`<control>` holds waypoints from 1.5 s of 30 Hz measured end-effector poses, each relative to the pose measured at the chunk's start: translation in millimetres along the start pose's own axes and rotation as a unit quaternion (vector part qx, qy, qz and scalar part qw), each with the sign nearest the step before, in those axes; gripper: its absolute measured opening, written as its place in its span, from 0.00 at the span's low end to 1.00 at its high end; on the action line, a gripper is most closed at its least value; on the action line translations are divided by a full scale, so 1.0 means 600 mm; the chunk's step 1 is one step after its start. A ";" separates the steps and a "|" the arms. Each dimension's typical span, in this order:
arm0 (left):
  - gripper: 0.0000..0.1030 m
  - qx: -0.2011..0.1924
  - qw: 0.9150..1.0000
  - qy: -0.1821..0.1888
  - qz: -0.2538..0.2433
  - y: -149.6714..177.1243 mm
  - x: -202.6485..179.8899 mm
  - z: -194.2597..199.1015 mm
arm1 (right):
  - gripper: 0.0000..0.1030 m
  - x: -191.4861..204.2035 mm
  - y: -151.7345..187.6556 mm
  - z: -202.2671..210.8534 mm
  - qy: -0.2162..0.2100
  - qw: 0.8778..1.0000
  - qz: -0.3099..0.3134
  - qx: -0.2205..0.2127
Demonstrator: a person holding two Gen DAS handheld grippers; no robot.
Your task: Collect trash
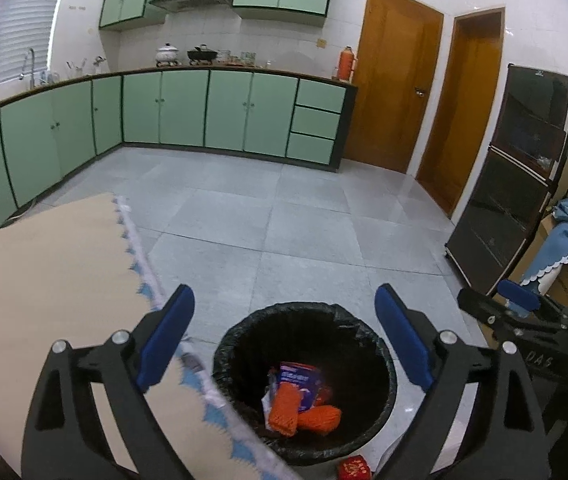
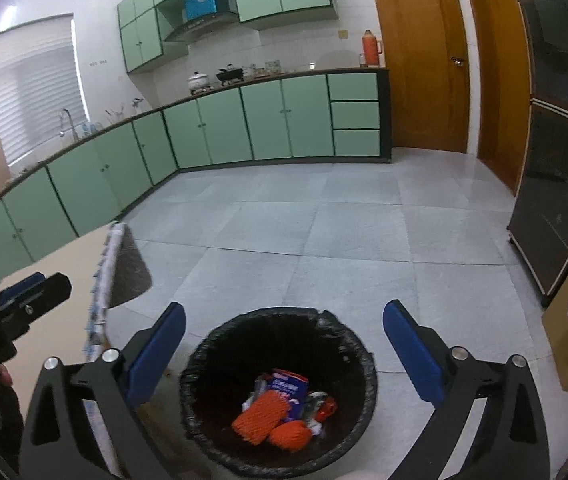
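Observation:
A black bin [image 1: 364, 328] lined with a black bag stands on the floor beside the table; the right wrist view shows the same bin [image 2: 348, 344] from above. Inside lie orange foam nets [image 1: 284, 410], a red and blue wrapper [image 1: 300, 380] and crumpled bits; in the right wrist view the nets [image 2: 260, 420] and wrapper [image 2: 290, 388] show too. My left gripper [image 1: 286, 336] hangs open over the bin with nothing between its blue pads. My right gripper [image 2: 284, 354] is open wide above the bin, also holding nothing. The right gripper [image 1: 518, 304] shows at the right of the left view.
A beige table [image 1: 44, 288] with a blue and white fringe borders the bin on the left. A small red packet [image 1: 354, 468] lies on the floor by the bin. Green cabinets [image 1: 204, 112], two wooden doors [image 1: 396, 92] and a dark cabinet [image 1: 516, 184] ring the grey tiled floor.

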State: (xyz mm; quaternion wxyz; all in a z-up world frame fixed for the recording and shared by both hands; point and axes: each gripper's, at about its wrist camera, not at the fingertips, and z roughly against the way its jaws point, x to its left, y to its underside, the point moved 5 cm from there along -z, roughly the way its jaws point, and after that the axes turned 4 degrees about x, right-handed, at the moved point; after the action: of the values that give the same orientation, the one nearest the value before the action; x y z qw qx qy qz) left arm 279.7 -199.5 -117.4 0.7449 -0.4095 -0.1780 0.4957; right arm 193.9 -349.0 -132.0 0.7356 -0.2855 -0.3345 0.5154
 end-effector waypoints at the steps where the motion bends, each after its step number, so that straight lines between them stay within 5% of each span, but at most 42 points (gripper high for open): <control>1: 0.86 -0.002 1.000 -0.006 -0.001 0.002 0.004 0.012 | 0.94 0.005 -0.001 0.008 -0.006 1.000 0.001 0.000; 12: 0.91 -0.019 0.997 -0.071 0.002 0.005 0.038 0.130 | 0.94 0.073 -0.007 0.101 -0.043 0.999 0.015 0.001; 30: 0.91 -0.050 0.995 -0.085 -0.007 0.033 0.046 0.269 | 0.94 0.153 0.013 0.221 -0.072 0.995 0.067 -0.031; 45: 0.91 -0.062 0.994 -0.095 -0.002 0.043 0.050 0.297 | 0.94 0.172 0.022 0.233 -0.084 0.993 0.079 -0.038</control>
State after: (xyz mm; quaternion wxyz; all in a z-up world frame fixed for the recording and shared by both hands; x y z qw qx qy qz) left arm 158.1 -91.4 -34.8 0.6988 -0.4058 -0.2788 0.5189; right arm 102.0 -236.5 -35.8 0.6501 -0.2946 -0.3910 0.5812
